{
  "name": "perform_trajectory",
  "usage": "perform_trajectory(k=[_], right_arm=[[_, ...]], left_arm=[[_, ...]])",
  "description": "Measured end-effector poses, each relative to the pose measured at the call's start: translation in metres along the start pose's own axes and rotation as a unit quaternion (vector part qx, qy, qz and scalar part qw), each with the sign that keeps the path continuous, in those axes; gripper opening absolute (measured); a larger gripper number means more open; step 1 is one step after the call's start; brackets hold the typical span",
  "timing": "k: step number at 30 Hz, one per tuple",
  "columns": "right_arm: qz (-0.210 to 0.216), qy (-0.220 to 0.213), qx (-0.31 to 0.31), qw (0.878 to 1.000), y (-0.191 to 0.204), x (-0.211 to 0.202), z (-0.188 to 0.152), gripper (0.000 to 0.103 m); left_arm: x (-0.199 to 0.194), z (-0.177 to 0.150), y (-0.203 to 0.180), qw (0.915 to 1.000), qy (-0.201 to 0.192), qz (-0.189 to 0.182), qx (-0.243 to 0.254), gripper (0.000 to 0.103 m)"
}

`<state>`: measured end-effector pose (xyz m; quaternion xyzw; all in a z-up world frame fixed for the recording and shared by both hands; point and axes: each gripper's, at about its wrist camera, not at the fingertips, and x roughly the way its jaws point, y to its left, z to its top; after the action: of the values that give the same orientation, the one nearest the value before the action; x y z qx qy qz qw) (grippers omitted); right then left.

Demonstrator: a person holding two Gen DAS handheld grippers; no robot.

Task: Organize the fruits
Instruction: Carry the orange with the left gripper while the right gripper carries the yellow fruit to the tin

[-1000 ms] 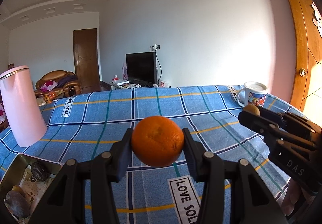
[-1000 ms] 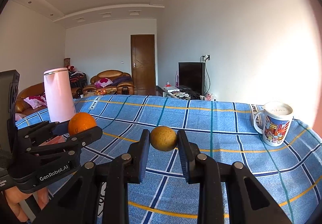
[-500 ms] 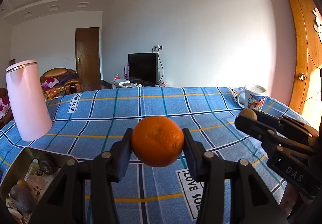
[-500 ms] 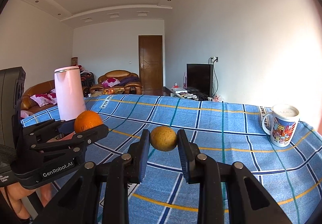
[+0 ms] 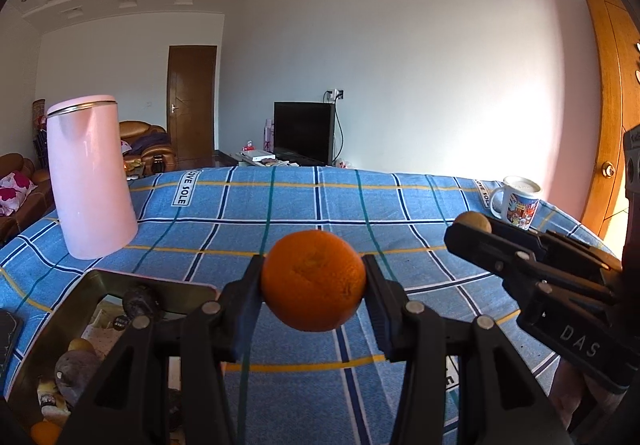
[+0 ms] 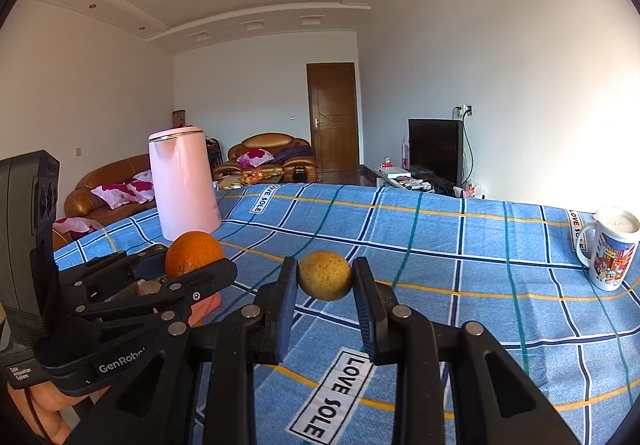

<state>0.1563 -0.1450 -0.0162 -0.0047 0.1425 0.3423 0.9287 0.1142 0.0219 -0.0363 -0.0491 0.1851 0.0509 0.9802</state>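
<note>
Left gripper is clamping an orange between its jaws, above the cloth. Right gripper is pinching a small yellow fruit likewise; tin sitting left-below the left jaws.

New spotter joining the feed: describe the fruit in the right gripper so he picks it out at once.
On the blue checked tablecloth, find the two black grippers held side by side above it. The right gripper pinches a small yellow-brown fruit: duller and smaller than the bright orange in the left gripper.
</note>
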Motion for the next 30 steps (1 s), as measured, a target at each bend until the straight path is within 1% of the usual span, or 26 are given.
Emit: perform_trajectory(k=[6, 14, 20, 30], right_arm=[[0.023, 0.002, -0.015, 1.0, 0.026, 0.01, 0.007, 0.03], [0.047, 0.007, -0.03, 0.998, 0.055, 0.026, 0.014, 0.03], [0.061, 0.011, -0.043, 0.997, 0.073, 0.035, 0.017, 0.029], [0.083, 0.021, -0.061, 0.994, 0.1, 0.054, 0.021, 0.03]], left_arm=[[-0.013, -0.004, 0.019, 0.9999, 0.001, 0.011, -0.008, 0.049], [-0.031, -0.006, 0.043, 0.9996, 0.006, 0.009, -0.027, 0.049], [-0.04, -0.003, 0.065, 0.9988, 0.004, 0.031, -0.038, 0.049], [-0.044, -0.004, 0.096, 0.997, 0.014, 0.059, -0.048, 0.049]])
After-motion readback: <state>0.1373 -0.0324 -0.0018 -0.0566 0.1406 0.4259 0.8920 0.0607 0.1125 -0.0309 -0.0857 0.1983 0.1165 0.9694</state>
